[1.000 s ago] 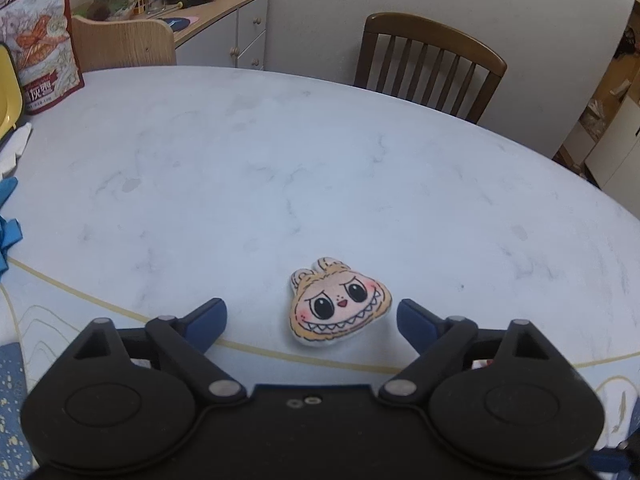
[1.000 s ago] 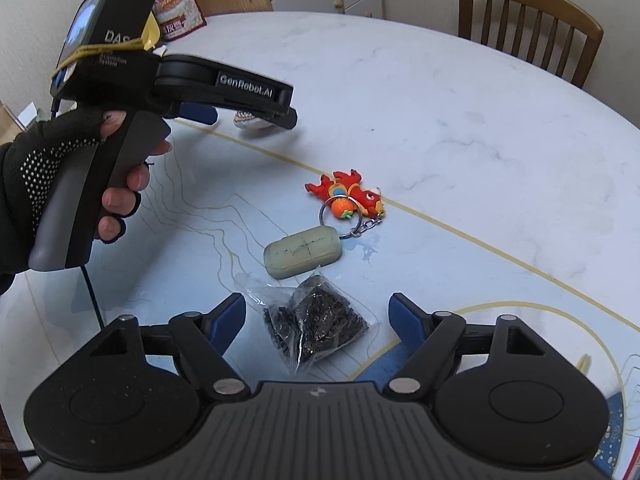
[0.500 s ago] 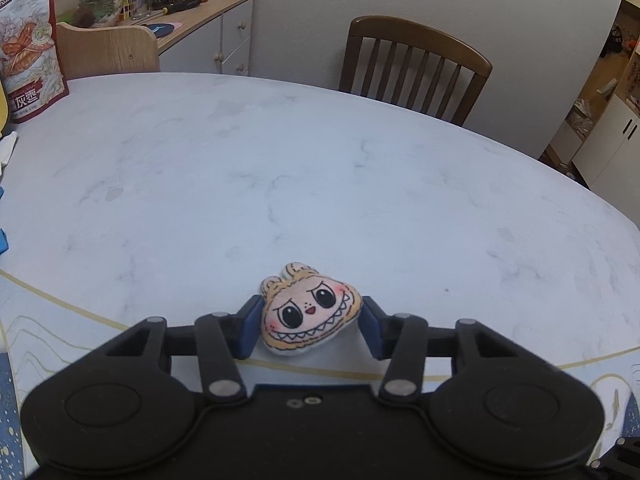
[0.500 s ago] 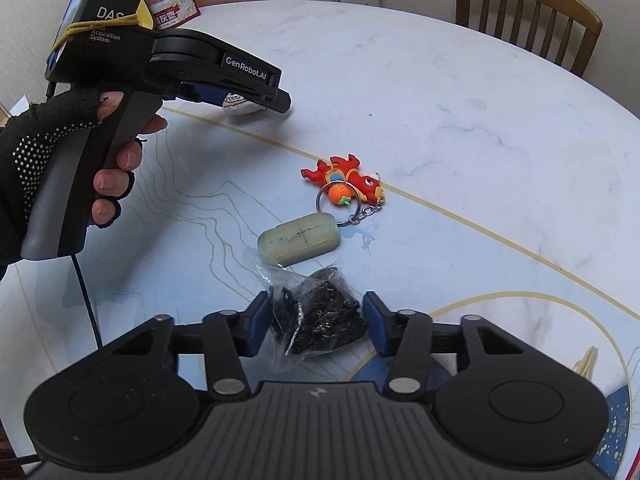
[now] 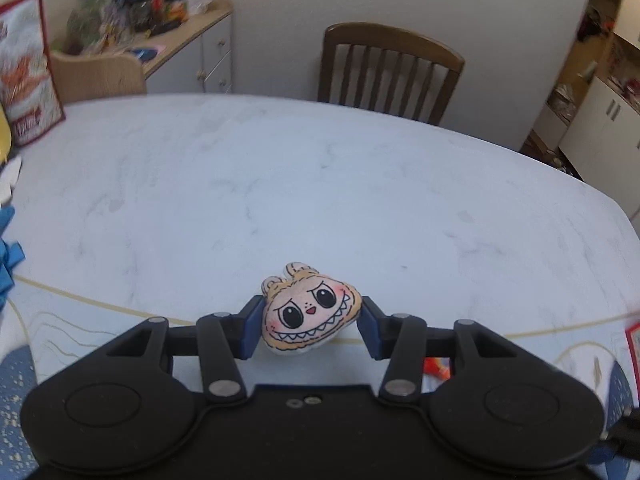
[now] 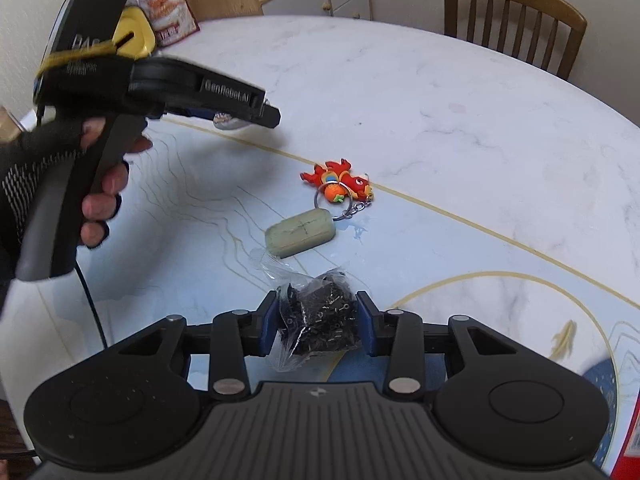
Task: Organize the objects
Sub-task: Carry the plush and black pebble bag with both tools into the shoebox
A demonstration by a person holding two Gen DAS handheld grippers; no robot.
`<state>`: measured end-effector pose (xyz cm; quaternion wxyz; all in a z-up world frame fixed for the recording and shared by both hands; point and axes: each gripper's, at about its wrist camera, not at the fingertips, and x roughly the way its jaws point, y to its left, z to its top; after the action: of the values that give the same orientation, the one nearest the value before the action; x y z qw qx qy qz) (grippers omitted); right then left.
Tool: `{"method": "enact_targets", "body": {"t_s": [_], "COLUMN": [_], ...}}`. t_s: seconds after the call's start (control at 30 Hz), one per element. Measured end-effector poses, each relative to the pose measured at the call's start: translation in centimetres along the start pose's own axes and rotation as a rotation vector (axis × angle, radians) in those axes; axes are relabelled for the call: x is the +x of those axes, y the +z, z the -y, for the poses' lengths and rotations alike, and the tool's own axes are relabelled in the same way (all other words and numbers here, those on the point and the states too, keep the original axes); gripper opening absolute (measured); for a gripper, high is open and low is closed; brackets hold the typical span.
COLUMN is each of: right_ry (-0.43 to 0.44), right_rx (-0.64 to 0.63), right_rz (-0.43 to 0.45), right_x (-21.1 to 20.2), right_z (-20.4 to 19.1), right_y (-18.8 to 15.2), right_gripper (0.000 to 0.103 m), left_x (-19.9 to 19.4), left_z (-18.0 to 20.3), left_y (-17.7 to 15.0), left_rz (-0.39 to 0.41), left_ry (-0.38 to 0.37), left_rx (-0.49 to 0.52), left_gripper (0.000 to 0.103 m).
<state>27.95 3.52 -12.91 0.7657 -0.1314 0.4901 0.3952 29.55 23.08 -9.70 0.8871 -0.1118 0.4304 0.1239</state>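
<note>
A small plush face charm (image 5: 310, 314), cream with big black eyes and a toothy grin, is held above the white marble table (image 5: 320, 184) by my left gripper (image 5: 310, 328), which is shut on it. A clear bag of small black parts (image 6: 318, 320) sits between the blue pads of my right gripper (image 6: 318, 324), which is shut on it. In the right wrist view the left gripper (image 6: 224, 114) hangs in a gloved hand (image 6: 48, 176), with the charm's underside (image 6: 226, 120) just showing. A red and orange keychain (image 6: 338, 182) and a pale green case (image 6: 300, 232) lie on the table.
A snack bag (image 5: 26, 80) stands at the table's far left beside a yellow object (image 6: 134, 32). Blue items (image 5: 8, 256) lie at the left edge. A wooden chair (image 5: 388, 70) stands behind the table, and a cluttered cabinet (image 5: 192, 52) is at the back left.
Both grippers went from open to shut, the left on the plush charm and the right on the bag of black parts. The left gripper has since lifted the charm off the table.
</note>
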Motion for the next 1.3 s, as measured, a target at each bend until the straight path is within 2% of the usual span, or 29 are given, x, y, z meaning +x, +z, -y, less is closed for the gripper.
{"method": "enact_targets", "body": {"t_s": [0.73, 1.07, 1.3], "right_ry": [-0.006, -0.033, -0.047], "right_rx": [0.062, 0.11, 0.142], "right_rz": [0.154, 0.206, 0.222], "right_x": [-11.8, -16.7, -19.5], "right_z": [0.6, 3.6, 7.2], "right_y": [-2.6, -5.4, -7.8], "right_gripper": [0.039, 0.039, 0.039], "left_x": [-10.5, -13.2, -14.7], "left_z": [7.3, 12.2, 17.4], "left_y": [-1.5, -2.7, -4.3], "left_rz": [0.022, 0.003, 0.008], "left_ry": [-0.224, -0.266, -0.27], "left_rx": [0.041, 0.104, 0.145], "left_gripper": [0.048, 0.048, 0.048]}}
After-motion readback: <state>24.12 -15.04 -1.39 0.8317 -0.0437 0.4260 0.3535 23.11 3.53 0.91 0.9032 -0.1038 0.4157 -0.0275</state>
